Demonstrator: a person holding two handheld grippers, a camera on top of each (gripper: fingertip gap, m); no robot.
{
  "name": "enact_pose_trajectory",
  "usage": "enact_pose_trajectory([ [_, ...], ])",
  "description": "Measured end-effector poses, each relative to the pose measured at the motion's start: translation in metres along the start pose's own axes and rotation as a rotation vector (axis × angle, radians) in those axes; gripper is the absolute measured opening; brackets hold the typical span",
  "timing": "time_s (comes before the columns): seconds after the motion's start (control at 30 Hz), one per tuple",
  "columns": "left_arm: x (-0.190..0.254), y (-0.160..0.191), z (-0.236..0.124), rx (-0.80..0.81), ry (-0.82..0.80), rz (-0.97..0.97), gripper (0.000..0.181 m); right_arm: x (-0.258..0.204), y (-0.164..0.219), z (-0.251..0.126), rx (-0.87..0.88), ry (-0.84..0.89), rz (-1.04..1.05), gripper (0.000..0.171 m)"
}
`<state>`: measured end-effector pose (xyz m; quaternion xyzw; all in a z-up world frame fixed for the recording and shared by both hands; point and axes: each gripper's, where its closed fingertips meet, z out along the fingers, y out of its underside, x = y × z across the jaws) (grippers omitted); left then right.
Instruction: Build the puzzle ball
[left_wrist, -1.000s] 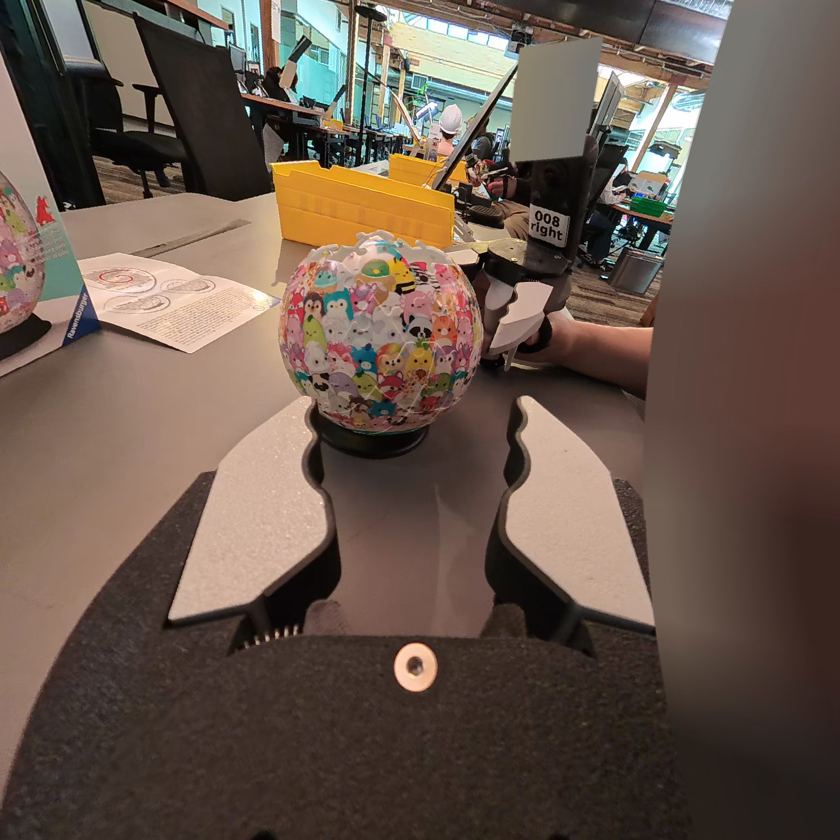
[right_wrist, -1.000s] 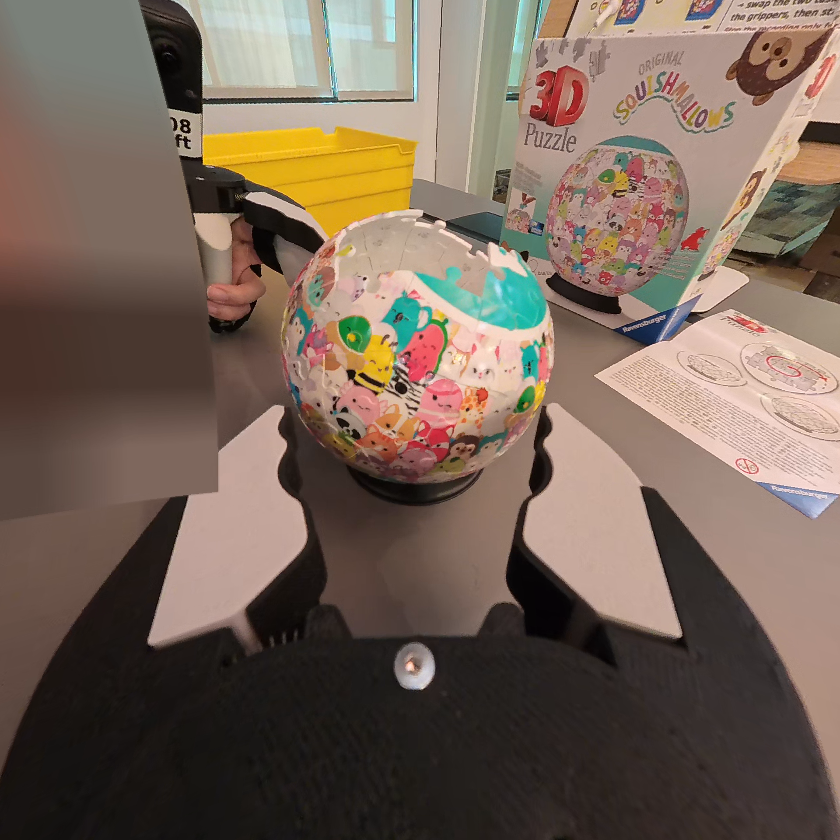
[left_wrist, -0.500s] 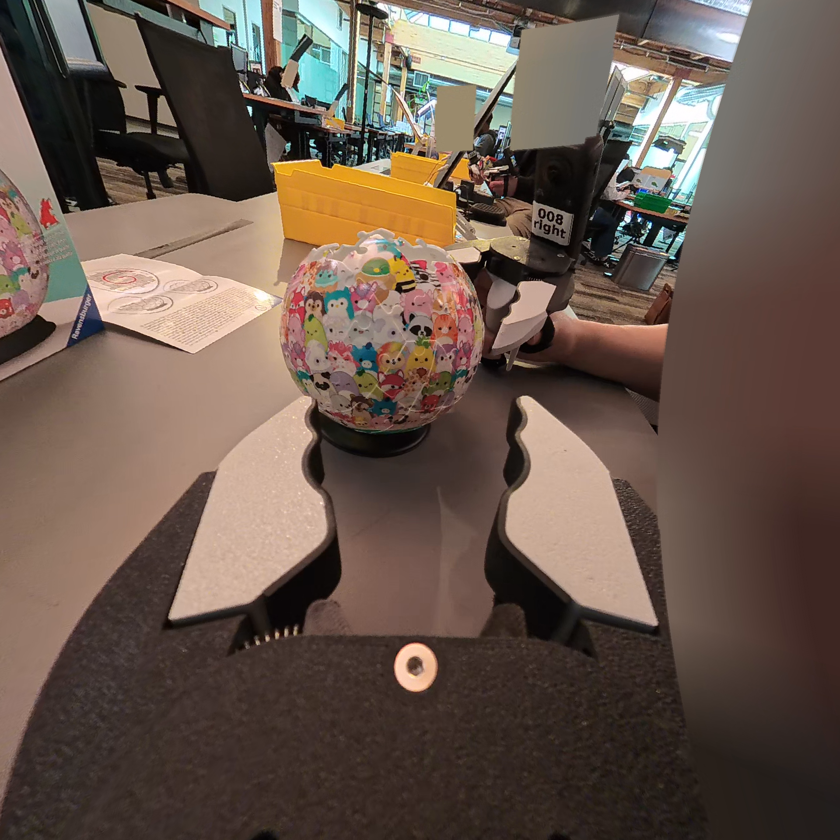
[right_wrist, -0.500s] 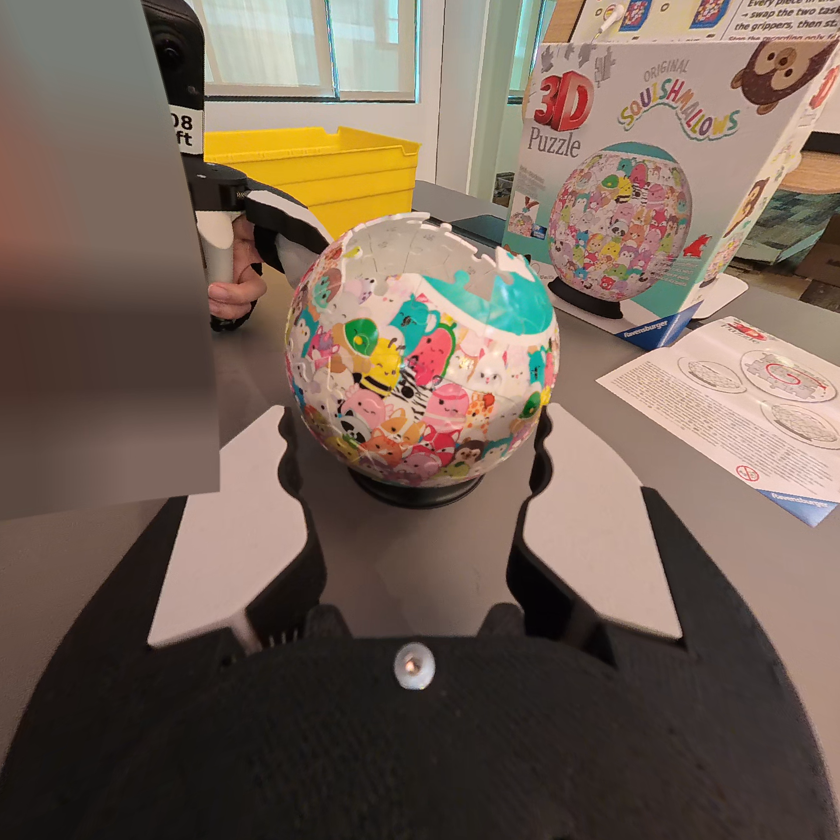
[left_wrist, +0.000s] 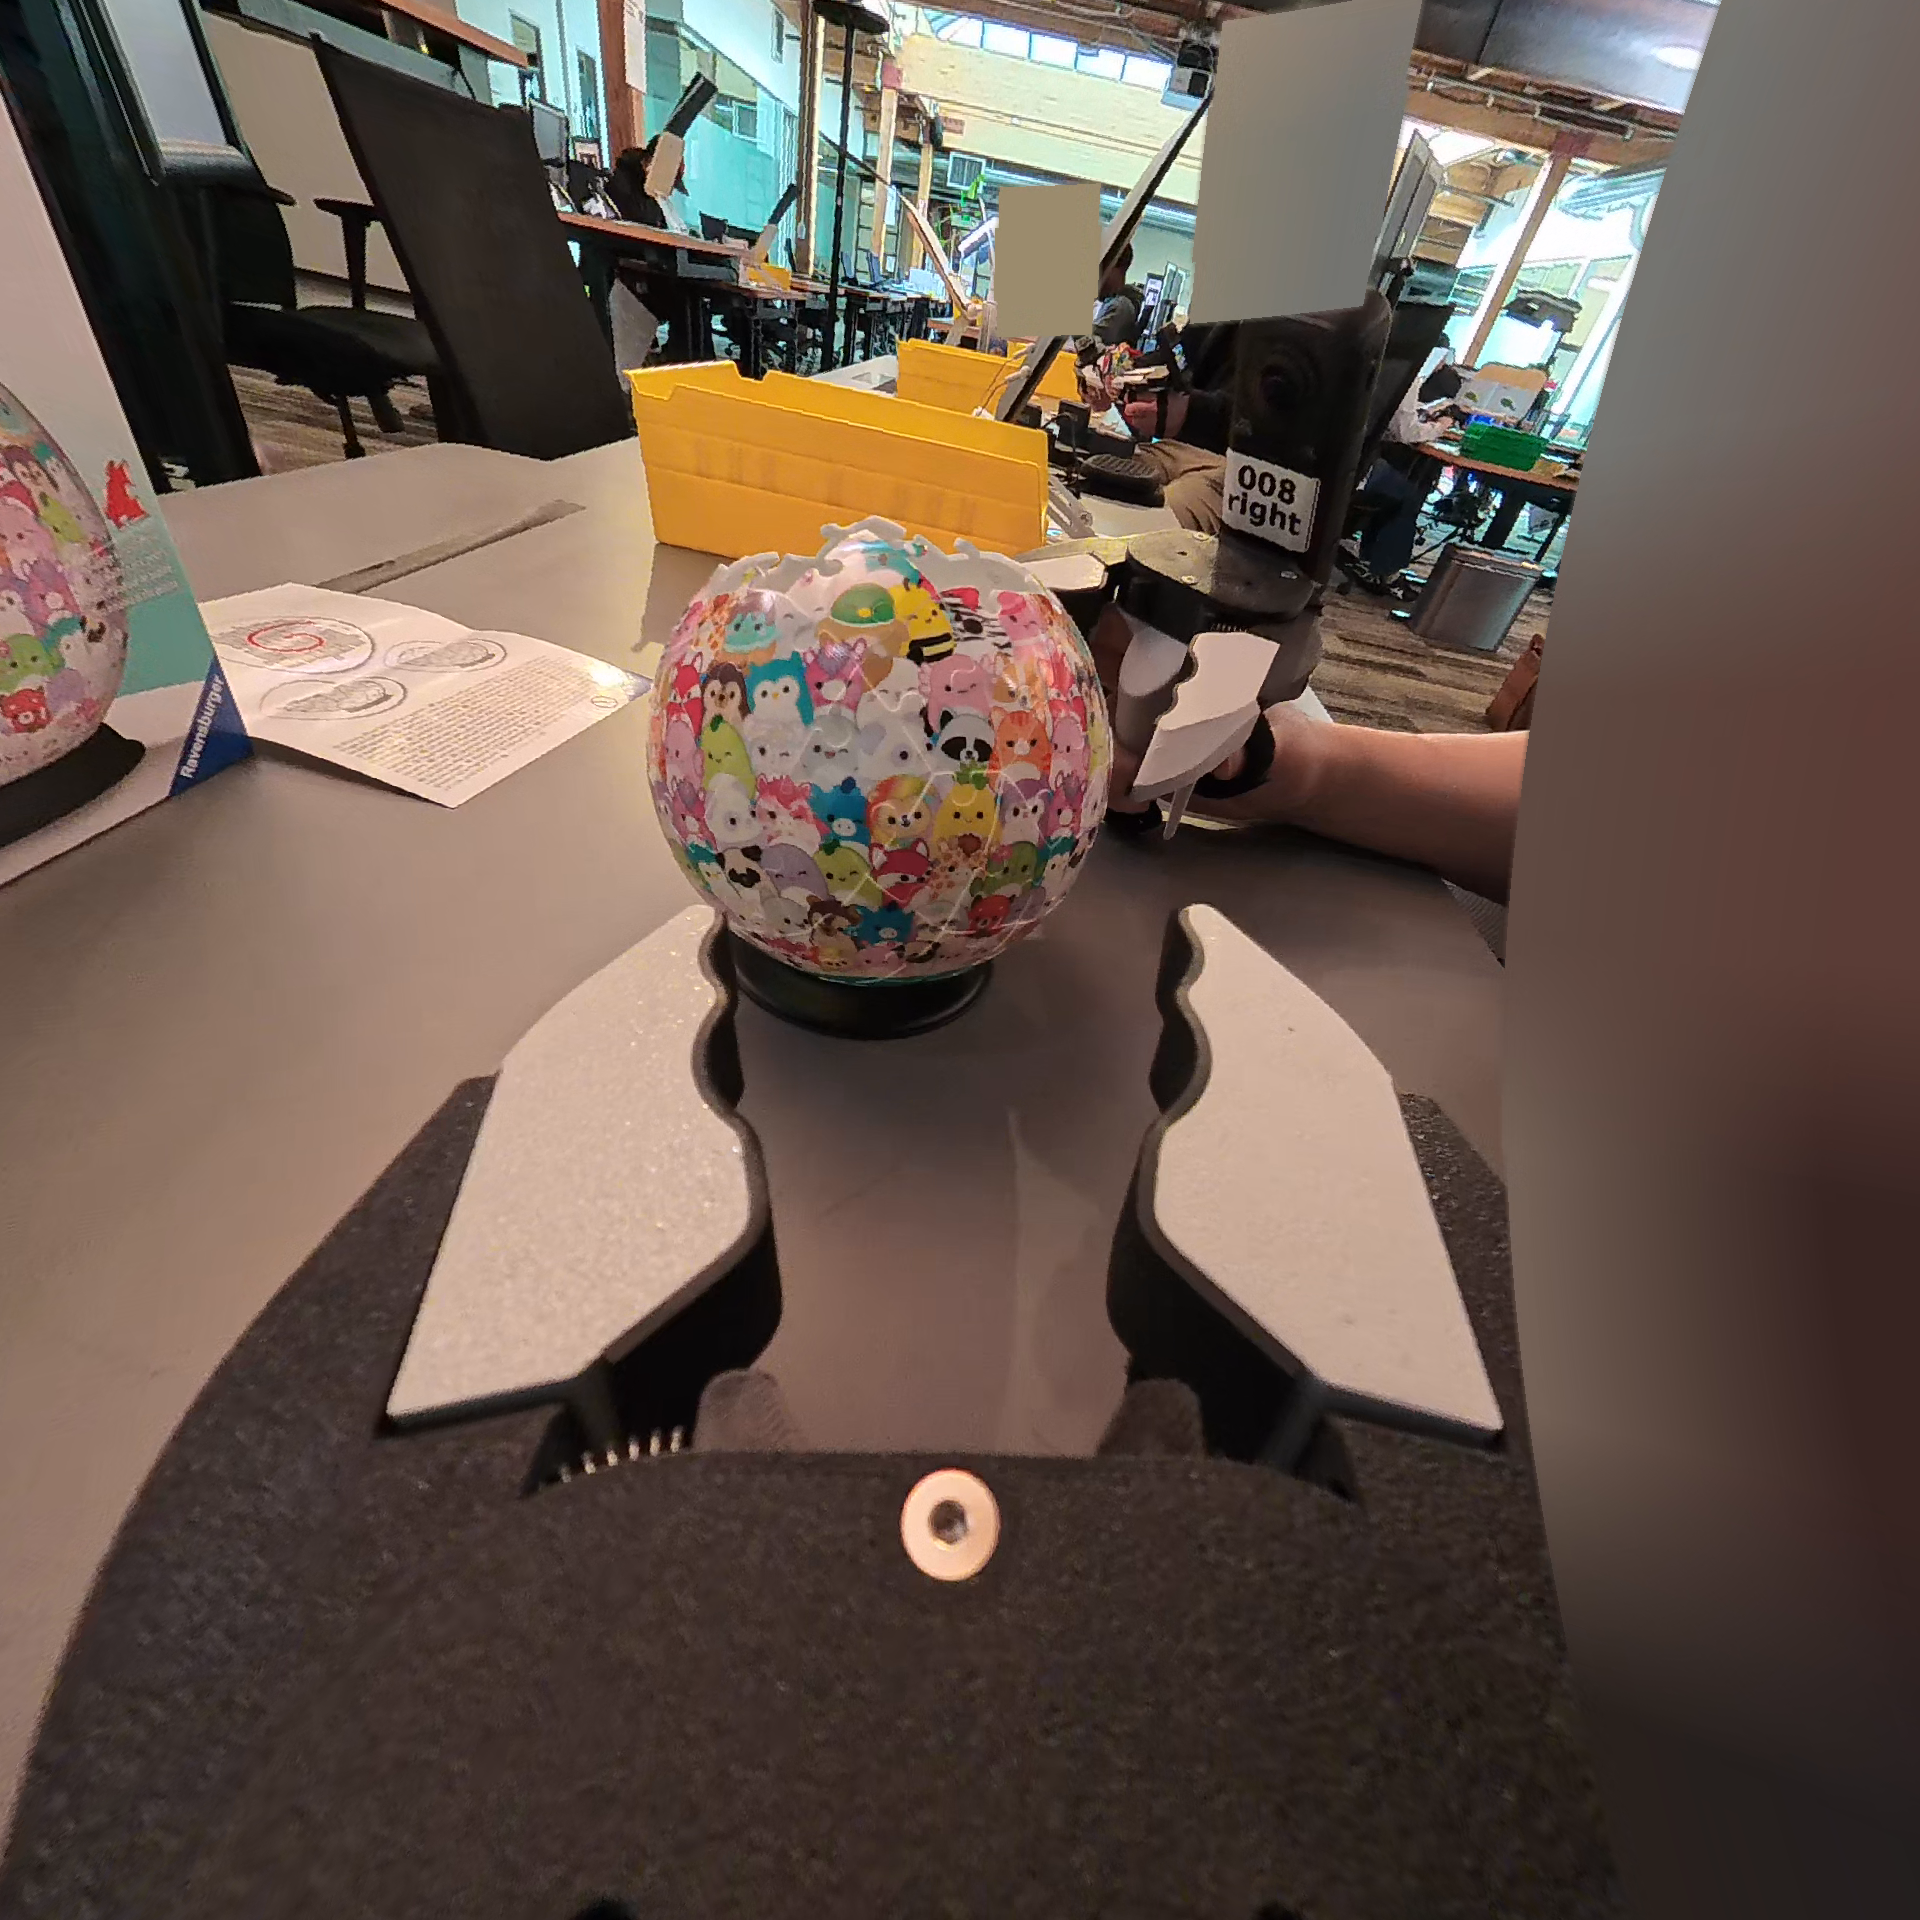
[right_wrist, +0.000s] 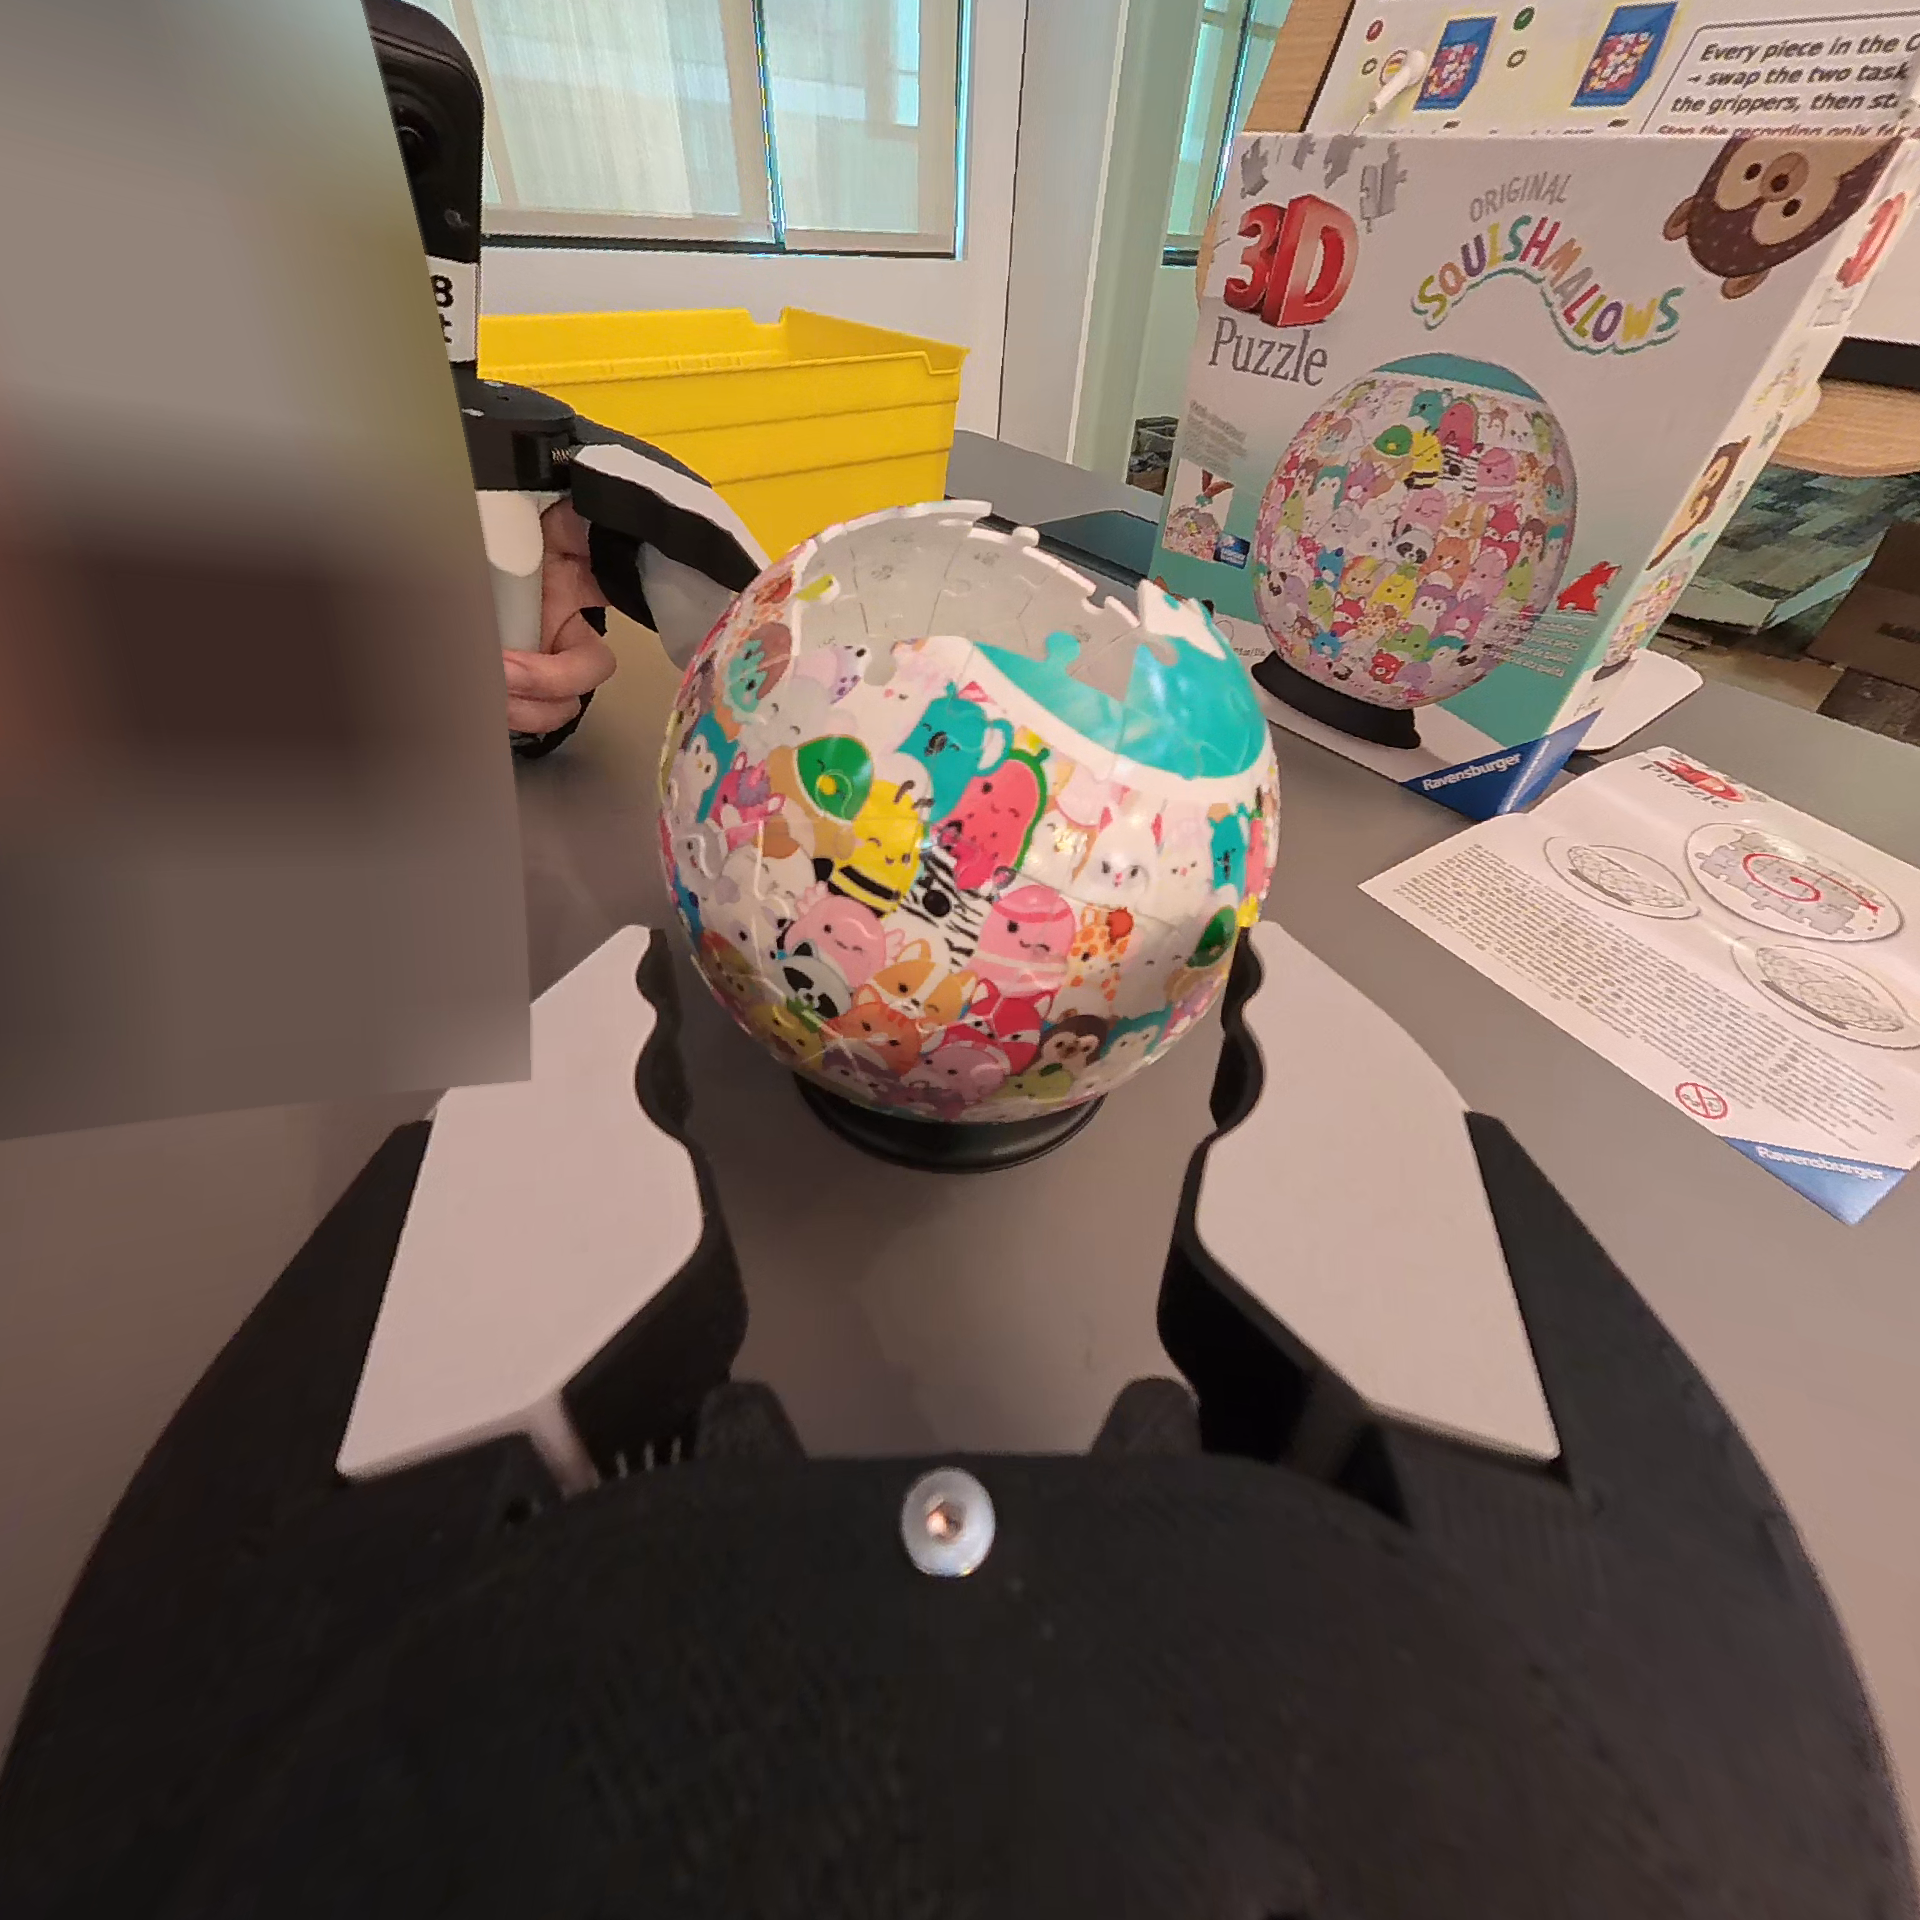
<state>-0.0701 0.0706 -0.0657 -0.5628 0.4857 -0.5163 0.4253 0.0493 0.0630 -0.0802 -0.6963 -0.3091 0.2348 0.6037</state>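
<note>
One puzzle ball sits between two wide-spread grippers.

A smooth grey worktop carries everything. Near its middle a round black stand sits flat, bearing the puzzle ball. A printed instruction sheet lies flat to one side, and the puzzle box stands upright just beyond it. A yellow bin sits toward the far edge.

multicoloured cartoon-patterned puzzle ball, yellow bin
</note>
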Motion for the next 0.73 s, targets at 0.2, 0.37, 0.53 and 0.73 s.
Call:
enact_pose_trajectory([
  [0.2, -0.007, -0.003, -0.003, 0.023, -0.031, -0.019, 0.076, 0.001, -0.002, -0.001, 0.016, -0.006, 0.015, 0.1],
  [0.37, -0.014, -0.006, -0.006, 0.039, -0.082, 0.016, 0.076, 0.002, -0.004, 0.0, 0.038, -0.011, 0.025, 0.1],
  [0.53, -0.025, -0.009, -0.011, 0.064, -0.146, -0.004, 0.074, -0.001, -0.008, 0.002, 0.062, -0.016, 0.028, 0.102],
  [0.73, -0.034, -0.011, -0.015, 0.089, -0.189, -0.031, 0.071, 0.001, -0.008, 0.004, 0.055, 0.038, -0.024, 0.104],
])
